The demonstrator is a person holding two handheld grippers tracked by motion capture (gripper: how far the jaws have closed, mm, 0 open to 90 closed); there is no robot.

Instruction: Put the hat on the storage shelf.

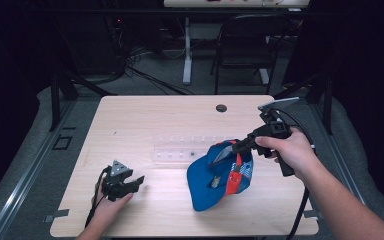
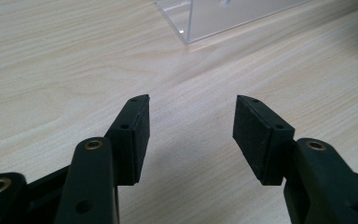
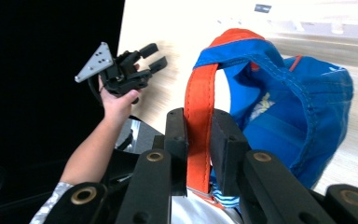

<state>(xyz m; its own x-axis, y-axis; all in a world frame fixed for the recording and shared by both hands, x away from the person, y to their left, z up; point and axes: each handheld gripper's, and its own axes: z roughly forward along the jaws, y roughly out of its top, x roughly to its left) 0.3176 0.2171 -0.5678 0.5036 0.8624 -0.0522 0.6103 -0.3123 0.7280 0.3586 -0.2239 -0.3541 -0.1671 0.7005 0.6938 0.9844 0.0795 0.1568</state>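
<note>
The right gripper clamps its 2 jaws on the orange strap of the blue cap, lifting the cap's rear edge while its front rests on the table. The left gripper rests low, jaws wide with nothing between. Ahead of it, its own view shows a clear acrylic box; its contents cannot be told.

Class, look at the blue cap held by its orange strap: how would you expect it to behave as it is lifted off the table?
The blue cap probably hangs floppy: its cloth sags below the right gripper. It seems light, since one thin orange strap pinched in the jaws carries it. It may swing or twist, being held at a single point.
</note>
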